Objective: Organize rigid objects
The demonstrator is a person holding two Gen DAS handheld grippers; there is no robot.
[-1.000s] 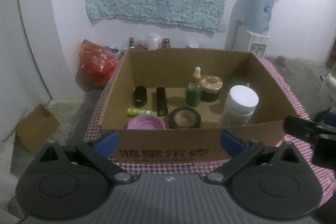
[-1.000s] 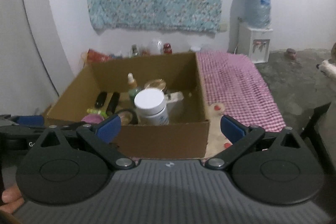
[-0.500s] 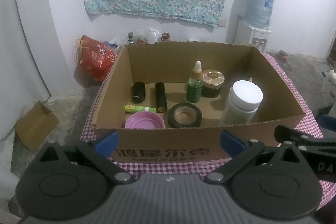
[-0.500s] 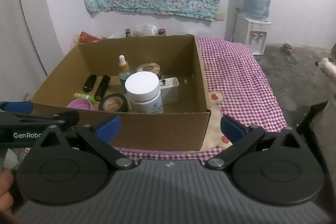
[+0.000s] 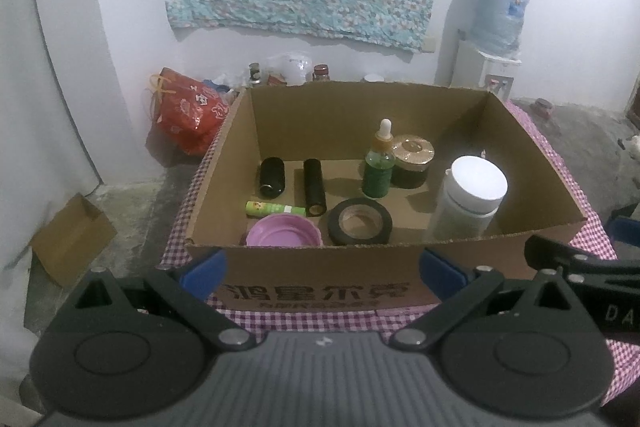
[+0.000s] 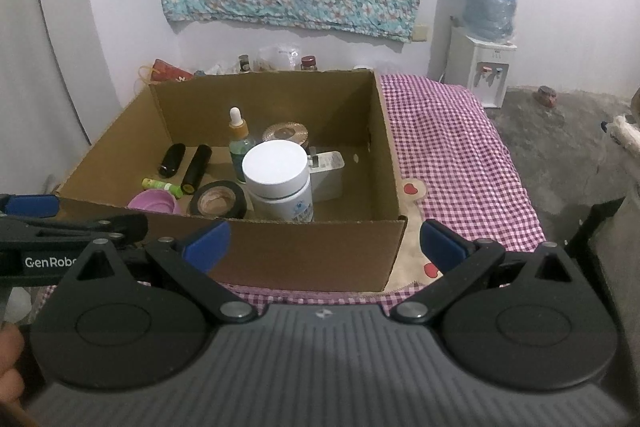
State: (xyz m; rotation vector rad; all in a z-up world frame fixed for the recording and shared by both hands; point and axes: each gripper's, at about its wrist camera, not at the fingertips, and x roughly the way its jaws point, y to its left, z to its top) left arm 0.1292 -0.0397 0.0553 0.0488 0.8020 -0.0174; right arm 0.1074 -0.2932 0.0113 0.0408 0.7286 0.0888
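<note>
In the left wrist view my left gripper point(image 5: 322, 269) sits low in the frame, its blue fingers spread wide and holding nothing, just short of the near wall of the cardboard box point(image 5: 532, 147). Everything to sort lies beyond it, inside the box at mid-frame: a white-capped jar point(image 5: 472, 197) at right, a roll of black tape point(image 5: 359, 225) in the centre, a pink lid point(image 5: 283, 232) left of it, and a green dropper bottle point(image 5: 378, 167) standing behind. I judge the jar stiff and fairly light, best pinched across its body below the cap; the dropper bottle looks fragile and tippy, so I would take it low.

In the right wrist view my right gripper point(image 6: 323, 247) is likewise released and empty at the bottom of the frame. The jar point(image 6: 279, 181) stands just above and left of it, beyond the box wall, with a white boxy item point(image 6: 330, 171) close behind.
</note>
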